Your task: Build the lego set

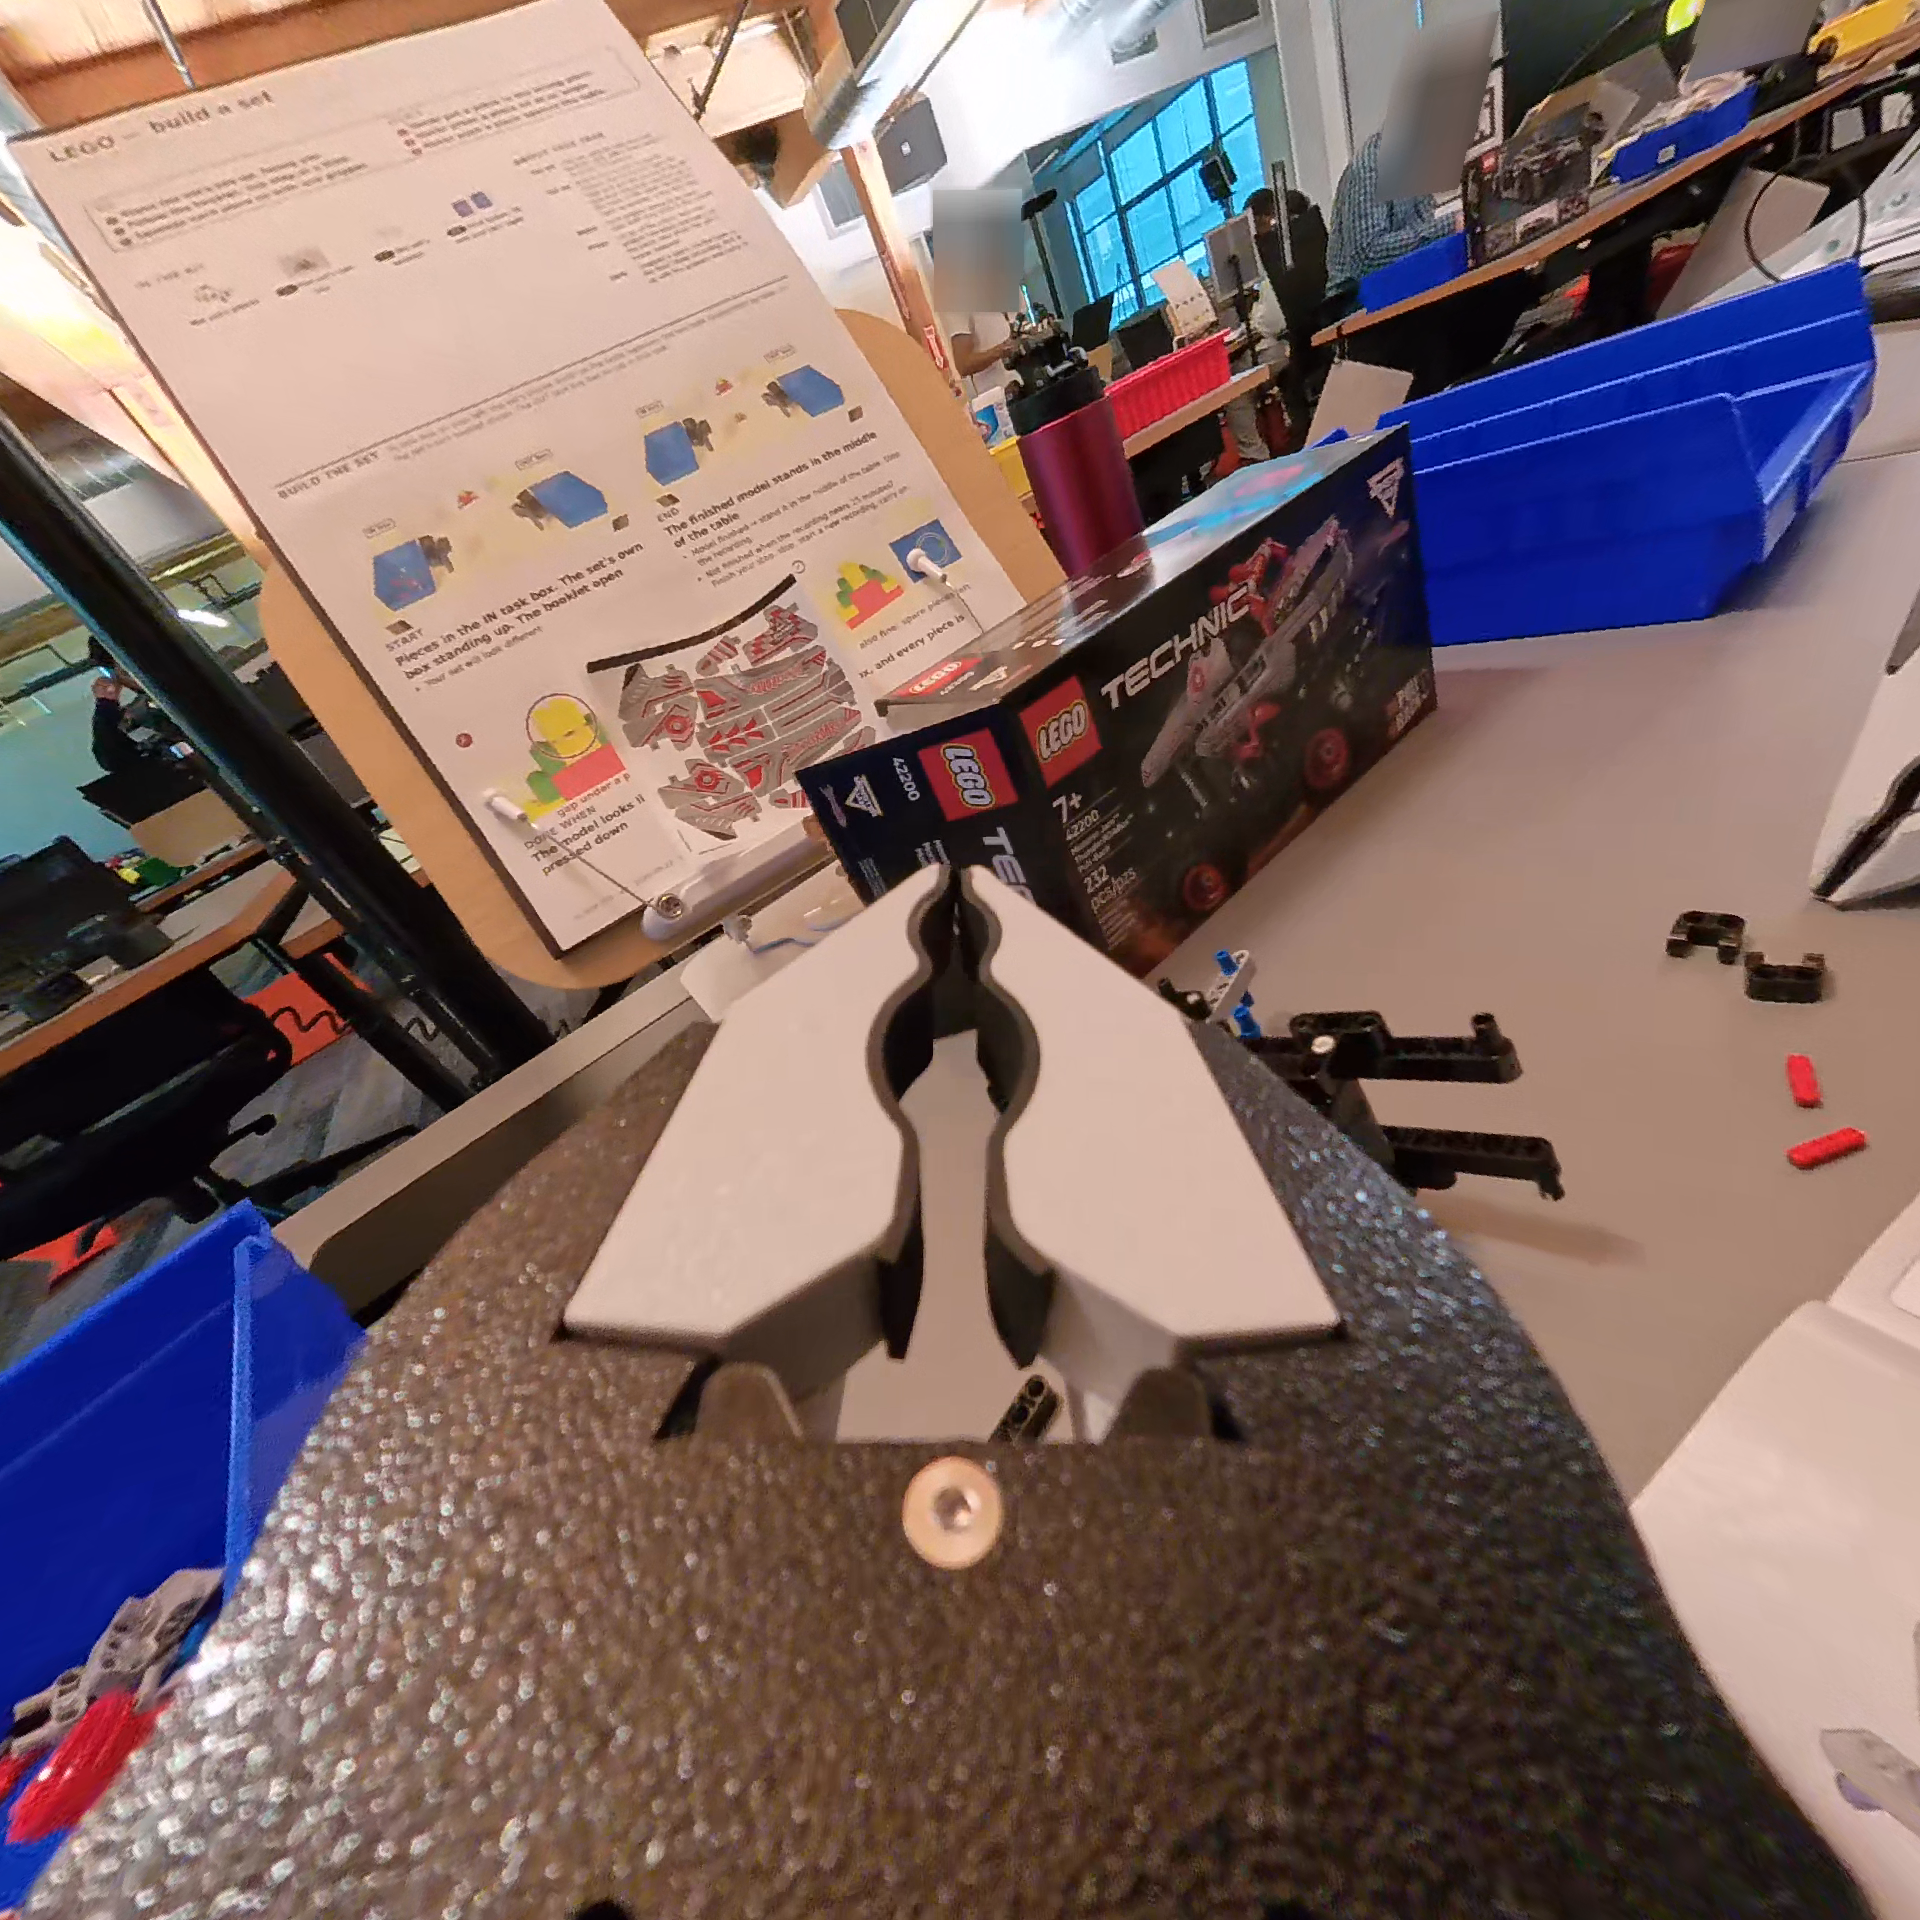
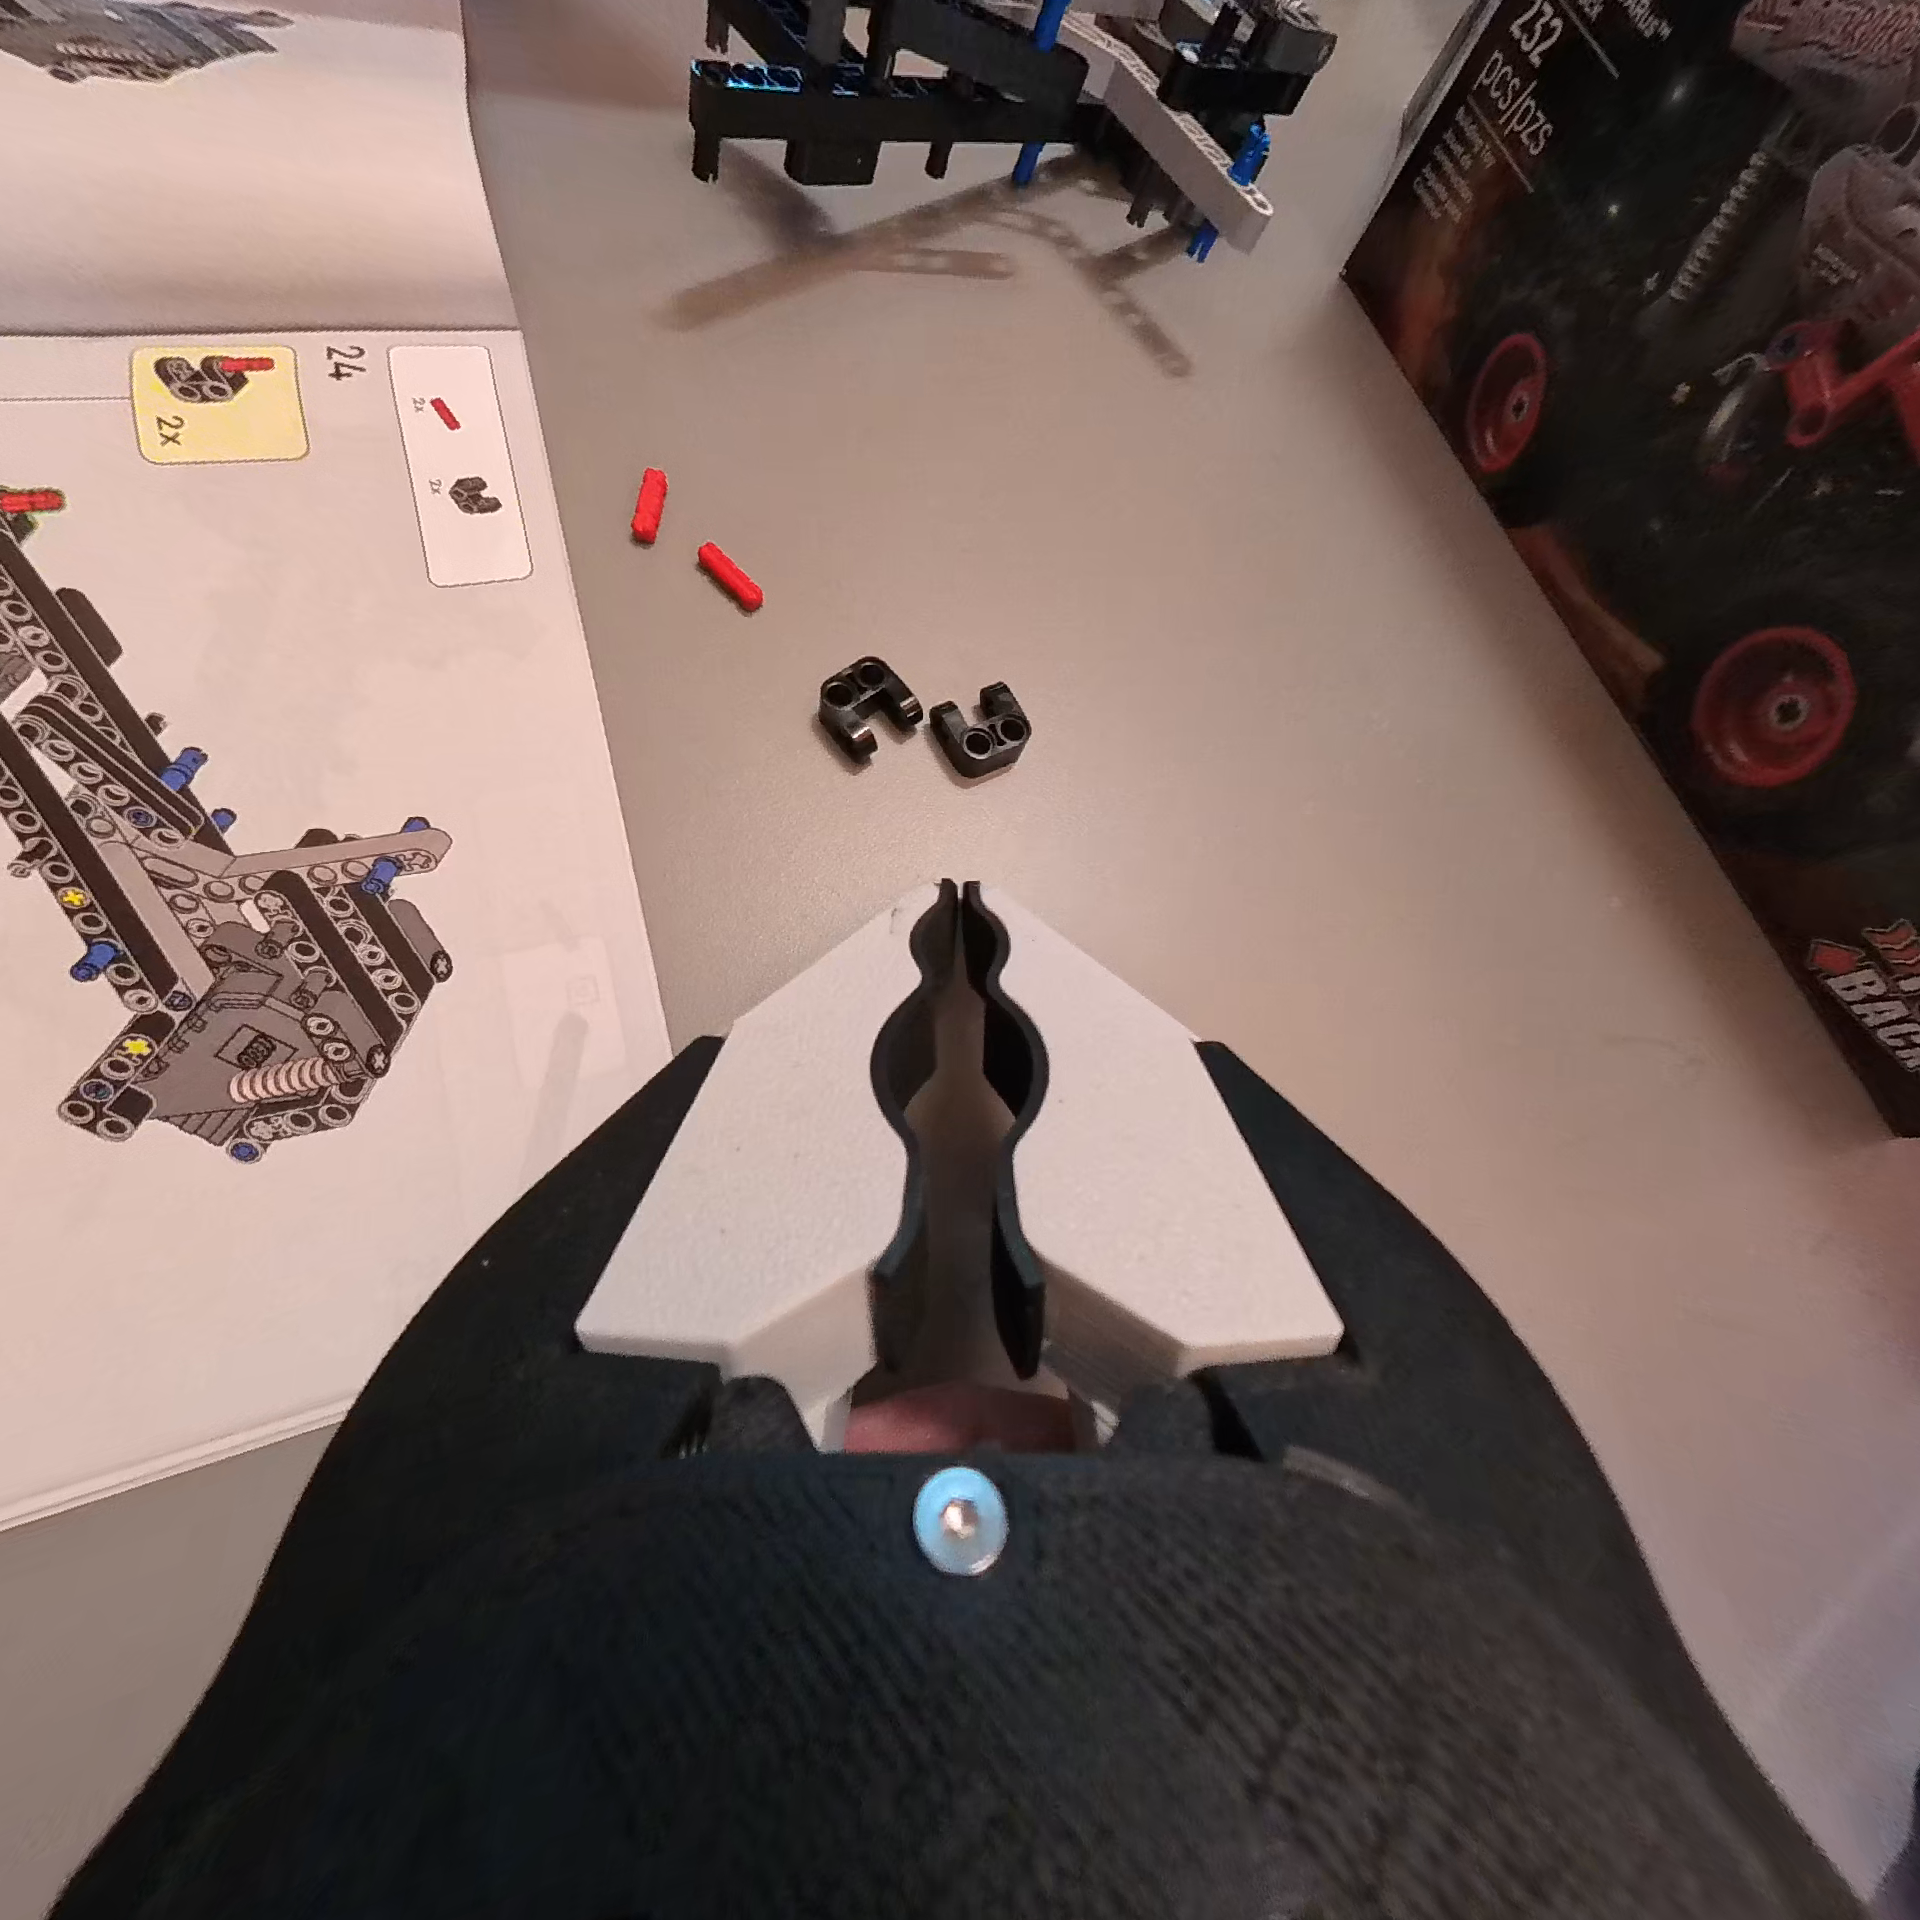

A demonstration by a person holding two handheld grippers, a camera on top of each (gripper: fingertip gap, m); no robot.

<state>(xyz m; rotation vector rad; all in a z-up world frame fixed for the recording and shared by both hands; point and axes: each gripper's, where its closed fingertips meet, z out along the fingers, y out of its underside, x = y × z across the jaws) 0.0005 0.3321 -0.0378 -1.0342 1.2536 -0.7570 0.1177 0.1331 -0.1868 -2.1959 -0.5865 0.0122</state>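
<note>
My right gripper [image 2: 957, 888] is shut and empty, hovering just short of two small black connector pieces [image 2: 868, 701] [image 2: 980, 729] on the grey table. Two red pins [image 2: 648, 505] [image 2: 729, 574] lie beyond them to the left. The partly built black, grey and blue model [image 2: 966, 94] stands at the far end. My left gripper [image 1: 956, 883] is shut and empty, raised above the table near the model [image 1: 1392, 1081]. In the left wrist view the black connectors [image 1: 1704, 933] [image 1: 1785, 977] and the red pins [image 1: 1804, 1078] [image 1: 1825, 1146] lie to the right.
The open instruction booklet [image 2: 291, 727] lies left of the pieces. The set's box [image 1: 1174, 717] [image 2: 1683, 499] stands to the right of them. A blue bin with parts [image 1: 114, 1507] sits at lower left, more blue bins [image 1: 1662, 447] behind the box, an instruction board [image 1: 468, 436] upright. Left tips to right tips: about 30 cm.
</note>
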